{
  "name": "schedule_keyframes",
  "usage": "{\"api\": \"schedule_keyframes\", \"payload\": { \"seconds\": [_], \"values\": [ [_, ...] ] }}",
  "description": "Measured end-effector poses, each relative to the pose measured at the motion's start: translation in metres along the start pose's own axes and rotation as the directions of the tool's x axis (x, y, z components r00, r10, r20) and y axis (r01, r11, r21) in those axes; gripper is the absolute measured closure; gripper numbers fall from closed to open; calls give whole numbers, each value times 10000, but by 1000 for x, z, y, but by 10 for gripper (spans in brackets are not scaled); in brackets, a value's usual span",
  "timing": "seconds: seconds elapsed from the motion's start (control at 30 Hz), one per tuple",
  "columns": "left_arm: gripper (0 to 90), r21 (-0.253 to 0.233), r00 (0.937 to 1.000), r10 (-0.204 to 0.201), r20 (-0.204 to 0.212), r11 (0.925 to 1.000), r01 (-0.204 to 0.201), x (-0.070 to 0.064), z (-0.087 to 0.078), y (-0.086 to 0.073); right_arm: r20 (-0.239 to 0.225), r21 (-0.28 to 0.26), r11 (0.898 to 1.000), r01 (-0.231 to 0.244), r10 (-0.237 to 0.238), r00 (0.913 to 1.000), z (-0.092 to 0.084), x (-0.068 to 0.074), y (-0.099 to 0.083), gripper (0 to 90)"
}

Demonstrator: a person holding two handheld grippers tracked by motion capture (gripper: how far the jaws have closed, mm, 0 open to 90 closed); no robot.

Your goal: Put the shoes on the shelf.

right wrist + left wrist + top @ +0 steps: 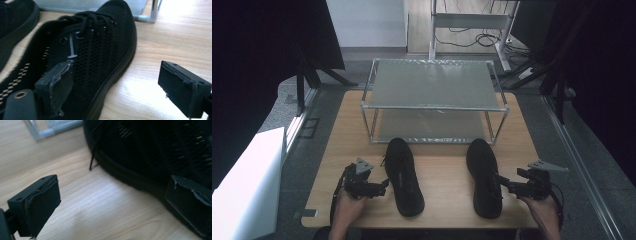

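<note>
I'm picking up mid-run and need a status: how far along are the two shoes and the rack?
Done: nothing stored; both tiers of the rack look bare. In hand: the left gripper is open beside the left shoe, and the right gripper is open, one jaw over the right shoe's side wall, the other outside; neither grips. Left: probably gripping each shoe and moving it to the rack.

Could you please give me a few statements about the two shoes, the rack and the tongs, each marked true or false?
1. Both black shoes lie on the wooden table. True.
2. The left shoe sits on the metal rack's top shelf. False: it lies in front of the rack.
3. The right tongs stand open beside the right shoe. True.
4. The left tongs are clamped shut on a lace. False: they are open, with only bare table between them.
</note>
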State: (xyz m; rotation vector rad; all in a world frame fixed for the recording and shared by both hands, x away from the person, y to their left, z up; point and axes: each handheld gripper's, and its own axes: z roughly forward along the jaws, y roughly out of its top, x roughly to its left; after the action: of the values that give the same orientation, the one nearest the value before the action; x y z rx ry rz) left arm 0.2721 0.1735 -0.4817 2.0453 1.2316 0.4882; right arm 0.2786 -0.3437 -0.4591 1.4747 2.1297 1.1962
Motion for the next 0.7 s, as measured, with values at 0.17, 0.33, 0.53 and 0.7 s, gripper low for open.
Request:
{"api": "schedule_keyframes", "payload": {
  "seconds": [0.17, 0.33, 0.53, 0.7],
  "values": [
    [0, -340, 9992, -25, 406, 9994, 39, -18, -9, 13, -478, -95, 9999, -74, 69, 9988, -2, 7, 0, 123],
    [0, -233, 9959, -402, 807, 9988, 422, -32, 1, 23, -691, 80, 10000, -21, 26, 9976, 8, 13, 0, 123],
    [0, -133, 9933, -634, 966, 9978, 650, -42, 12, 32, -835, 423, 9991, -4, 39, 9965, 26, 17, 3, 125],
    [0, 575, 9973, -528, 506, 9971, 499, -47, 28, 33, -212, 884, 9954, 371, -353, 9992, 45, 23, 3, 126]
  ]
}}
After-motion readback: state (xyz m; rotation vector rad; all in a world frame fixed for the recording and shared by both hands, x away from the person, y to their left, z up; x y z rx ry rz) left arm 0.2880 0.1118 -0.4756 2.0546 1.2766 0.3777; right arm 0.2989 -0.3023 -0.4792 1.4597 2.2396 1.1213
